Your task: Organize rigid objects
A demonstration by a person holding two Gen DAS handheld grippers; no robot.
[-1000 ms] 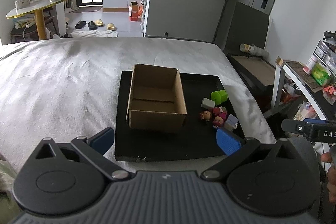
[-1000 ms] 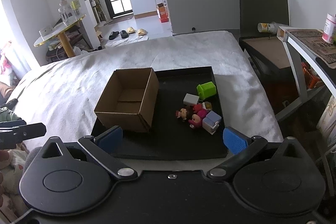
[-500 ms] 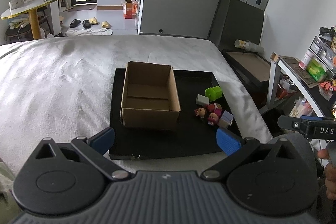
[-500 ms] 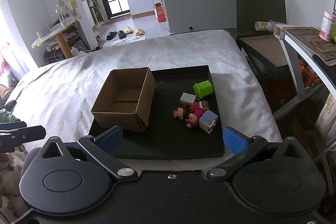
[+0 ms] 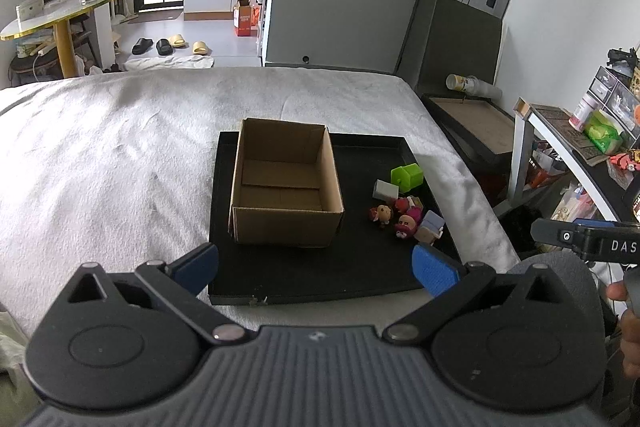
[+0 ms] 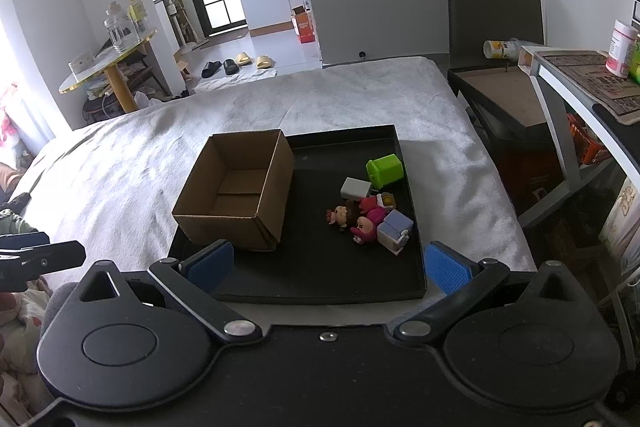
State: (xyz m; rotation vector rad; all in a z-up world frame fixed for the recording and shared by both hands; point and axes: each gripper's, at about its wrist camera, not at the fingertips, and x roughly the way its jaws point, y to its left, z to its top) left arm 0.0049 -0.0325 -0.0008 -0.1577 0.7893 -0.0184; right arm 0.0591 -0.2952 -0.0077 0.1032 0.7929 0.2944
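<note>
Meanwhile, the toys (image 6: 370, 207) are seen clustered on the right half of the black tray (image 6: 320, 283): a green block (image 6: 385, 169) farthest away, a grey block (image 6: 355, 188) just near of it, then small figurines (image 6: 354, 219) and a lilac block (image 6: 395, 227) nearest, several of them touching. The cardboard box (image 6: 236, 187) stands upright on the left half of the tray, apart from the cluster, and nothing can be seen lying in it. The tray itself rests on the white-covered bed (image 5: 100, 163).

Compared with a second ago, tray and box are seen slightly smaller and farther off in both wrist views — both tools appear to have been drawn back and raised a little, not advanced. Nothing on the tray has been shifted.

The left tongs (image 5: 316, 267) are held spread wide and empty at the near edge of the tray; the right tongs (image 6: 330, 267) are likewise spread and empty.

By this reading the task has not yet been started — every piece is left to be carried into the box, and the lilac block, nearest the right tongs, would probably be taken first.
</note>
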